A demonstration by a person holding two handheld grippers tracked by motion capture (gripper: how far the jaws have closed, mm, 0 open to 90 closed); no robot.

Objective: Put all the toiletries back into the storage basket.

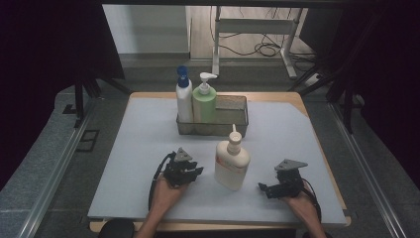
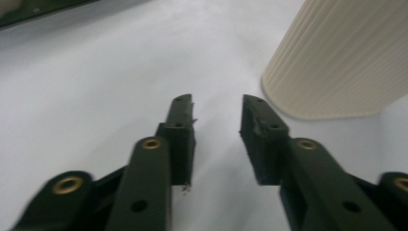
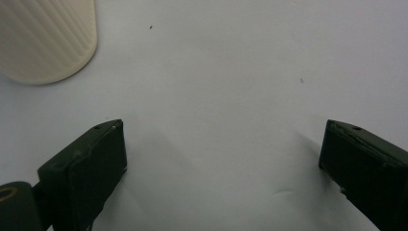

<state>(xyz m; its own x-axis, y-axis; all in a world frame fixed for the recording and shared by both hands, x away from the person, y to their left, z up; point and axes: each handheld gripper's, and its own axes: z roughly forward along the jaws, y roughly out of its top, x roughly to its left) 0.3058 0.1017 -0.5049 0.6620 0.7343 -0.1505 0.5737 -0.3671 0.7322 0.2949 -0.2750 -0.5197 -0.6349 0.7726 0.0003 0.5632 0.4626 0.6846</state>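
A: Left tongs (image 2: 216, 126) are sitting partly spread, nothing between the jaws, hovering low over the table (image 1: 143, 148) just left of the cream bottle (image 1: 232, 163). Agree?

B: Yes. Right tongs (image 3: 221, 159) are gaping wide, also pinching nothing, and they're right of the cream bottle, a bit farther off than the left pair.

A: The bottle's standing upright in front of the mesh basket (image 1: 233, 116), apart from it. In the left gripper view its ribbed wall (image 2: 337, 57) is off to the side of the jaws, not lined up between them.

B: That's the risk I'm flagging. The left gap is looking narrower than the bottle body. If it's pushing in like that, a jaw tip is likely hitting the wall and shoving or tipping the bottle.

A: It's tall with a narrow nozzle, so probably toppling easily. A fall backward is sending it into the basket.

B: And behind the cream bottle the basket is already holding the blue-pump bottle (image 1: 183, 96) and the green bottle (image 1: 204, 101) at its left end. Lifting in carelessly could be knocking those.

A: Free space looks to be the basket's right part. Ribbed plastic might be slipping too, if gripped near the base.
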